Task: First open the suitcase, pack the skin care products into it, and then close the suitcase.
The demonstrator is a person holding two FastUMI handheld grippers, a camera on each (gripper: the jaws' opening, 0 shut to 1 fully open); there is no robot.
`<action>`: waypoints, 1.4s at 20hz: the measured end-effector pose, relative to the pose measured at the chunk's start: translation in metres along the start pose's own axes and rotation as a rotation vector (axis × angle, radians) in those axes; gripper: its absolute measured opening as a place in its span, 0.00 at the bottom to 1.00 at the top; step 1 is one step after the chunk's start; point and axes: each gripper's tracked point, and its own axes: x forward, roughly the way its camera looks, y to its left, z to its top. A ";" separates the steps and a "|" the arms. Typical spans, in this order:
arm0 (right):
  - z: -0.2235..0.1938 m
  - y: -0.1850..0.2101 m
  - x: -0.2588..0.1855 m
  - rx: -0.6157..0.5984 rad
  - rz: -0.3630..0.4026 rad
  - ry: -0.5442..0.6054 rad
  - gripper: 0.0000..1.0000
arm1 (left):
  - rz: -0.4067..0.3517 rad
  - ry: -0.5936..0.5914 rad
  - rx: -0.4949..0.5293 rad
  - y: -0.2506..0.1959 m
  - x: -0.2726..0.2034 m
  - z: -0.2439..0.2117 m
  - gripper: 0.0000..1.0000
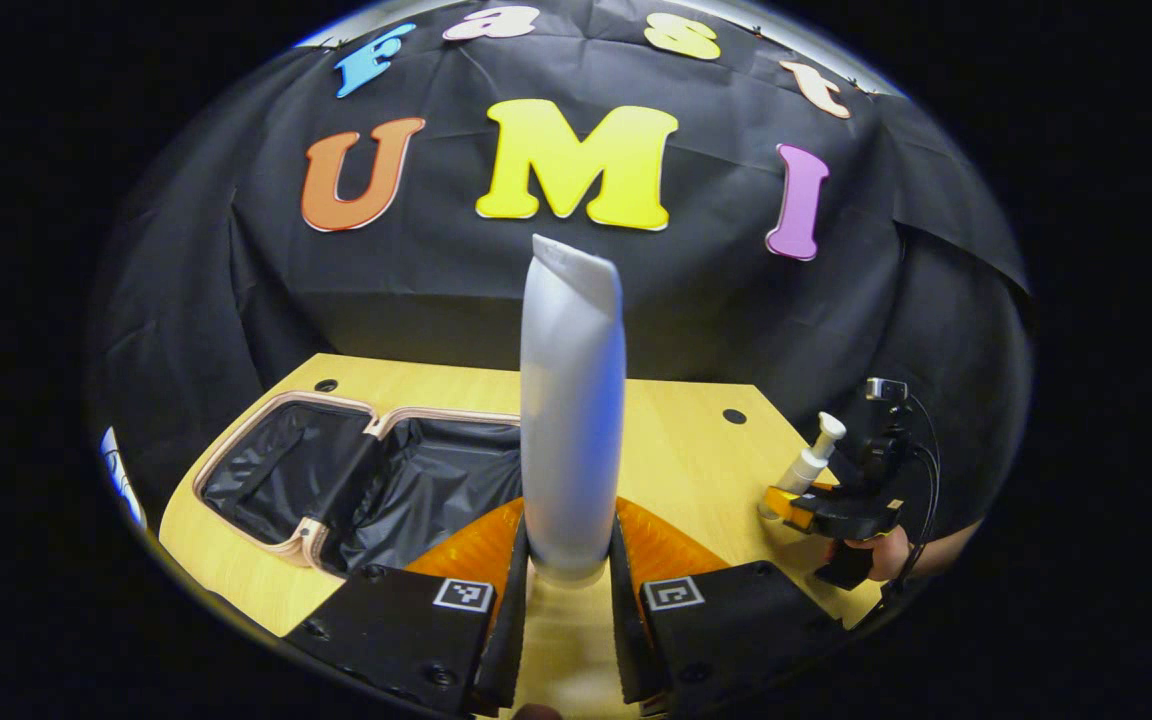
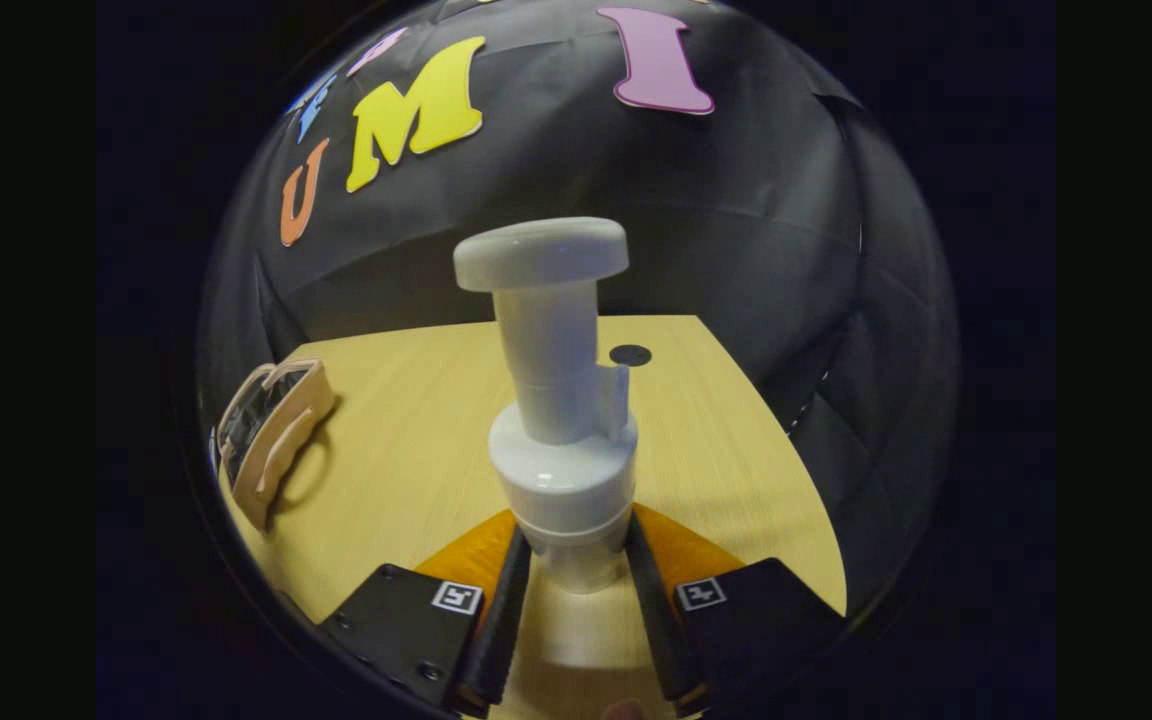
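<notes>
Left gripper view: silver tube (image 1: 572,420) stands upright between the left gripper's (image 1: 568,580) two fingers, both pressed on its lower end, so clenched on it. Tube's flat crimped end is up, cap end down near the table (image 1: 696,450); can't tell if it touches the wood. Suitcase (image 1: 336,480) lies open on the table to the left of the tube & behind it, both halves flat, black lining inside, pale beige rim. Tube base sits near the suitcase's right half, outside it.

Far right, same view: right gripper (image 1: 786,503) w/ a person's hand (image 1: 886,553) on its grip, carrying a white pump bottle (image 1: 804,467) tilted up-left, near the table's right edge, well apart from the suitcase. Round dark hole (image 1: 734,415) in the tabletop behind it.

Right gripper view: pump bottle (image 2: 561,440) upright between the right gripper's (image 2: 576,575) fingers, both closed against its body below the collar, so grasped. Pump head flat & wide on top, small nozzle stub on the right side. Suitcase (image 2: 271,435) at far left edge of the table (image 2: 416,420), seen edge-on w/ beige shell & handle, well apart from the bottle. Dark hole (image 2: 630,354) in the wood behind the bottle.
</notes>
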 end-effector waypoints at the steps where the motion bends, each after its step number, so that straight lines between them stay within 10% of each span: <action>1: 0.000 0.000 -0.003 -0.008 -0.008 0.008 0.52 | 0.015 -0.002 -0.009 0.012 -0.001 0.001 0.40; 7: 0.022 0.028 -0.043 0.040 0.019 0.015 0.49 | 0.023 0.030 -0.053 0.082 -0.001 -0.003 0.41; 12: 0.056 0.092 -0.109 0.124 0.173 0.016 0.47 | -0.135 0.140 -0.066 0.116 0.026 -0.007 0.39; 18: 0.077 0.153 -0.181 0.180 0.299 0.028 0.47 | -0.284 0.432 -0.133 0.148 0.081 -0.055 0.39; 28: 0.078 0.208 -0.235 0.167 0.373 0.073 0.47 | -0.267 0.910 -0.261 0.162 0.120 -0.140 0.39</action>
